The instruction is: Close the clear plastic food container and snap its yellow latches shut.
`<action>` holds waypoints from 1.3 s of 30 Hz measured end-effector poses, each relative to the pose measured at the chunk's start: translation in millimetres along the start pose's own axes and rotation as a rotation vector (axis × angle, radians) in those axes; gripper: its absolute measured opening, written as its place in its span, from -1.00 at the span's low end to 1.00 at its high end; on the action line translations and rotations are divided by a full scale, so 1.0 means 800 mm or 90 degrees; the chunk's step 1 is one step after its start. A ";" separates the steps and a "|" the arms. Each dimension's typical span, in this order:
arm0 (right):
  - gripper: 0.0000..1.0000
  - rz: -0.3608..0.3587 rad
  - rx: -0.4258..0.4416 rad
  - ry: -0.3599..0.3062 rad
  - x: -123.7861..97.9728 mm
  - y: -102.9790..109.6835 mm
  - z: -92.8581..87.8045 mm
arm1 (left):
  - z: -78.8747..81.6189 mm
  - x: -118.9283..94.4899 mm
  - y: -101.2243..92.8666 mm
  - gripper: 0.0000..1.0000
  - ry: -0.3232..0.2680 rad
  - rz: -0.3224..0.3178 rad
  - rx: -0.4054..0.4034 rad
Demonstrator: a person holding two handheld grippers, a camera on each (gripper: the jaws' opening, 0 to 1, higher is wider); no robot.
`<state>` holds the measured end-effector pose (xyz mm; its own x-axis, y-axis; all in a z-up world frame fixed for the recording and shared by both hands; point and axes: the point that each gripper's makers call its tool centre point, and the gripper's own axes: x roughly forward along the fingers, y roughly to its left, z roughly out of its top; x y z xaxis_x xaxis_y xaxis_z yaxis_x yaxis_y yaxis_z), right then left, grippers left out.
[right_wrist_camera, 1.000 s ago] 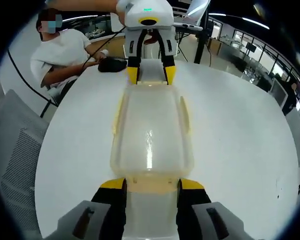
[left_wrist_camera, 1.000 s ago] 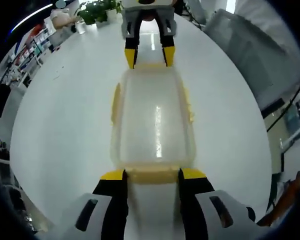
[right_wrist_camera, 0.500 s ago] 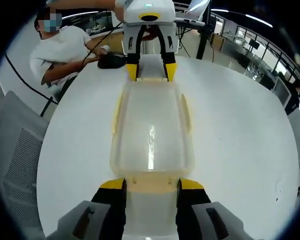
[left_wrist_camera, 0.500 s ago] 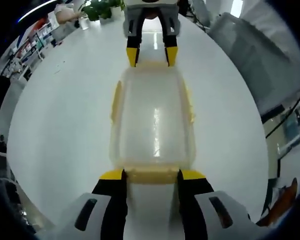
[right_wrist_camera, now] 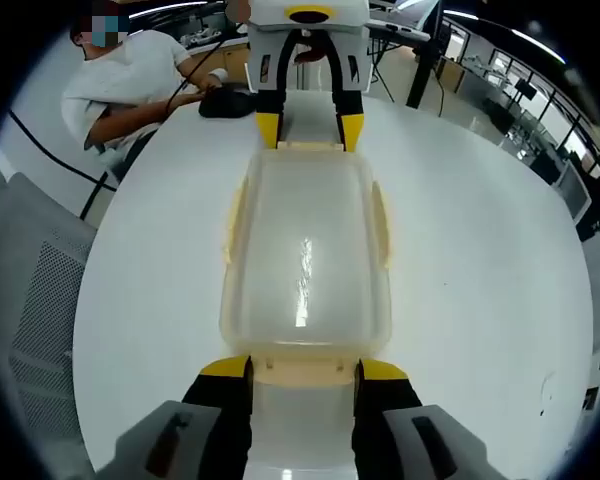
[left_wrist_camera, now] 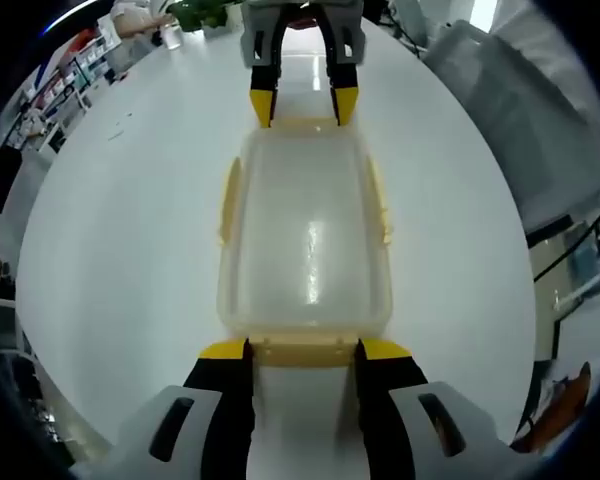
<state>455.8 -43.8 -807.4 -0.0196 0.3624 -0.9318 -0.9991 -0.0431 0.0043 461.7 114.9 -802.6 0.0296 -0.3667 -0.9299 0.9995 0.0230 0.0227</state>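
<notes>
Container: your clear plastic food container (left_wrist_camera: 305, 240) sits lid-on, lengthwise between your two grippers on the white round table (left_wrist_camera: 120, 230).
Left gripper: your left gripper (left_wrist_camera: 302, 352) has its jaws spread, flanking the near yellow latch (left_wrist_camera: 302, 350).
Right gripper: your right gripper (right_wrist_camera: 302, 372) stands likewise parted around the opposite end latch (right_wrist_camera: 302, 368).
Side latches: yellow tabs (right_wrist_camera: 234, 222) line both long sides.
Background: a seated person (right_wrist_camera: 130, 90) at the table's far edge.
</notes>
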 end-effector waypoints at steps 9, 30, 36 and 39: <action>-0.31 0.000 0.002 0.005 -0.001 0.000 0.000 | -0.001 -0.001 0.000 -0.26 -0.001 0.021 -0.020; -0.31 0.007 -0.005 -0.026 -0.025 0.003 0.012 | 0.009 -0.033 -0.005 -0.28 0.029 0.043 -0.023; -0.31 0.004 -0.011 -0.030 -0.038 0.002 0.012 | 0.017 -0.039 -0.006 -0.28 0.036 0.043 -0.026; -0.31 0.002 -0.012 -0.033 -0.045 0.000 0.011 | 0.021 -0.043 -0.004 -0.27 0.034 0.045 -0.028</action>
<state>456.1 -48.8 -770.6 -0.0245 0.4101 -0.9117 -0.9981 -0.0616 -0.0009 457.8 111.7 -764.2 0.0980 -0.3122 -0.9449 0.9934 0.0876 0.0741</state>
